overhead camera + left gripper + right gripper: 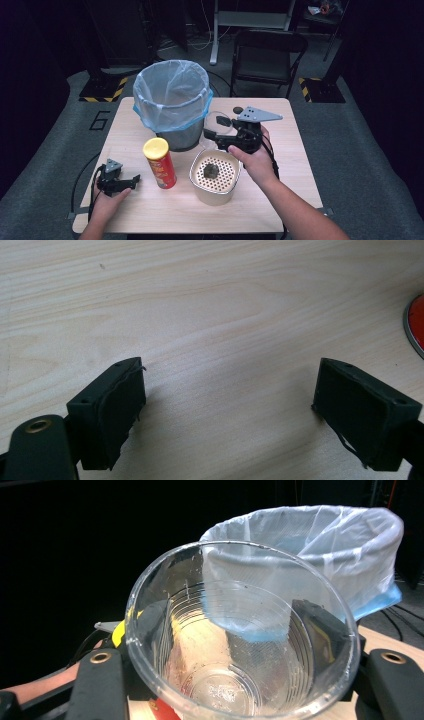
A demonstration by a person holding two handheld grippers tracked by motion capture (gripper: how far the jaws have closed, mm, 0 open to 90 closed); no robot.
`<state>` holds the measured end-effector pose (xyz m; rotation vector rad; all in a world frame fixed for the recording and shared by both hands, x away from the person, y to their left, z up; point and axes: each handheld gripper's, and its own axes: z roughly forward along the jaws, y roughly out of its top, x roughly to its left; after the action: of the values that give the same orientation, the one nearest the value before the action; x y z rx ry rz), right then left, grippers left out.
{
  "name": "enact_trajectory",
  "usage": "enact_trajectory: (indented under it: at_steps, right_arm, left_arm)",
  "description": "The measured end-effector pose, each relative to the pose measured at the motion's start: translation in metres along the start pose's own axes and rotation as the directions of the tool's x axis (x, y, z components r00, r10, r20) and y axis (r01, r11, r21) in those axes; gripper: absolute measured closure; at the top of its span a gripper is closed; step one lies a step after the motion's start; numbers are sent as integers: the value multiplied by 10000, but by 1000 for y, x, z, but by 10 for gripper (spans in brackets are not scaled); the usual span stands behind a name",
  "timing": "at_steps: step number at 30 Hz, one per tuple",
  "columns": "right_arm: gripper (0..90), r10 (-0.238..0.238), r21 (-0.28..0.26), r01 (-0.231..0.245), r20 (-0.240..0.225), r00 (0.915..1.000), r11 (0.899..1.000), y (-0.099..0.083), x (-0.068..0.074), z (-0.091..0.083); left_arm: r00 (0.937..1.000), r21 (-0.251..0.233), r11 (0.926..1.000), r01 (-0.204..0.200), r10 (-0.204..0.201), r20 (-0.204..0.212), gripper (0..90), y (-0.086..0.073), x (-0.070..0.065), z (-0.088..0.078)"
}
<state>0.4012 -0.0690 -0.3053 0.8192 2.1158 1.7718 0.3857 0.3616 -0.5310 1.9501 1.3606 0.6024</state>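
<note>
Jaws of the right gripper (240,680) are clamped on the sides of a clear ribbed plastic cup (240,630), which sits upright between them, mouth open toward the camera. In the high view the right gripper (220,140) holds the cup (216,123) above the table, just beside the grey waste bin lined with a pale blue-edged bag (171,97) and above the far rim of a cream perforated-top canister (215,175). The step in hand looks like carrying the cup to the bin; next it would need moving over the bag's mouth and letting go. The left gripper (230,405) rests spread and empty on the light wooden table (210,315), near a red chip tube with a yellow lid (160,162).
</note>
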Motion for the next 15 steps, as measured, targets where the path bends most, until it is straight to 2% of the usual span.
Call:
enact_trajectory:
  at_steps: [6, 10, 15]
  right_arm:
    - [335, -244, 129, 244, 35, 9997, 9996, 29, 2, 1]
    - [333, -642, 57, 641, 198, 9977, 9979, 53, 3, 5]
    - [333, -668, 78, 666, 296, 9973, 9977, 80, 4, 10]
  left_arm:
    - [10000, 2, 10000, -2, 2, -1, 129, 0, 0, 0]
    - [10000, 2, 10000, -9, 9, -3, 129, 0, 0, 0]
    - [10000, -7, 10000, 4, -4, -9, 129, 0, 0, 0]
